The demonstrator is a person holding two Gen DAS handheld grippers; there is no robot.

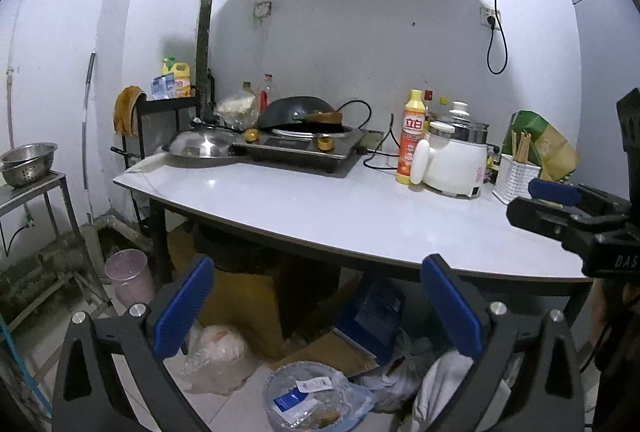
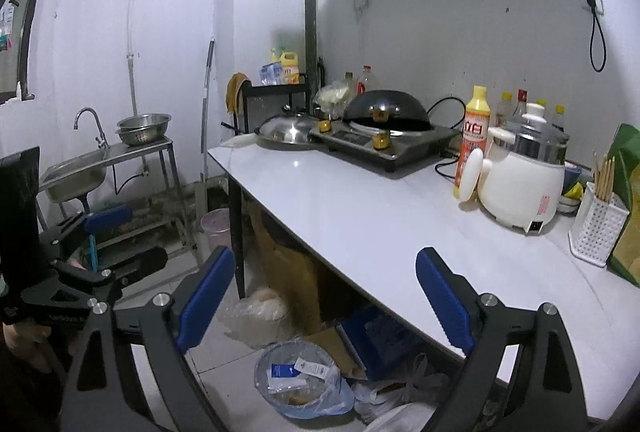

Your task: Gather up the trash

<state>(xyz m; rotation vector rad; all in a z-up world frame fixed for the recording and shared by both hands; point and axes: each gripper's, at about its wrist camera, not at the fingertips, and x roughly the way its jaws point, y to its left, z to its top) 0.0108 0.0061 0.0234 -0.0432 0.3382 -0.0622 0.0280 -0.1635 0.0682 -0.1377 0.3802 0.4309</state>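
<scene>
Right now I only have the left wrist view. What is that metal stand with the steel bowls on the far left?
Observer: It is a sink. Its basin and tap sit left of the steel bowls.
Operator: Are the right tongs carrying anything?
Observer: No. The right tongs are open, with nothing between them.
Operator: Is anything hidden behind the rice cooker?
Observer: A small bowl sits between the rice cooker and the chopstick basket.

Home kitchen, wok (image 1: pixel 298 110) on stove (image 1: pixel 304 147) (hood above), rice cooker (image 1: pixel 454 161), sink (image 2: pixel 74 173)
</scene>
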